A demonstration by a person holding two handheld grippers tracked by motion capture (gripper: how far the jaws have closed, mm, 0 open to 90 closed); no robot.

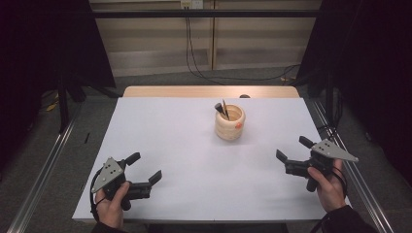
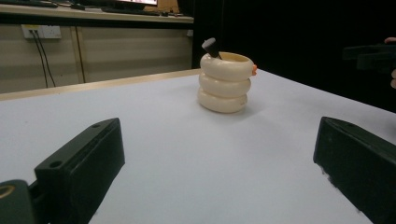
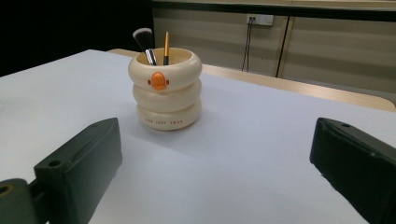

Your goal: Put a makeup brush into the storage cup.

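Note:
A cream ringed holder (image 1: 230,123) with an orange duck bill stands upright on the white table (image 1: 194,160), right of centre and toward the far side. A makeup brush (image 3: 144,43) and a thin yellow-handled brush (image 3: 166,46) stick out of the holder (image 3: 165,89). My left gripper (image 1: 144,167) rests open near the front left corner, held in a hand, jaws pointing toward the holder (image 2: 226,81). My right gripper (image 1: 294,148) is open at the front right, also hand-held, with nothing between its jaws. Both stand well apart from the holder.
Metal rails (image 1: 46,165) run along both sides of the table. A wooden strip (image 1: 209,91) borders the far edge. Cables (image 1: 194,58) hang down the back wall to the floor. A small dark object (image 1: 244,96) lies on the far edge.

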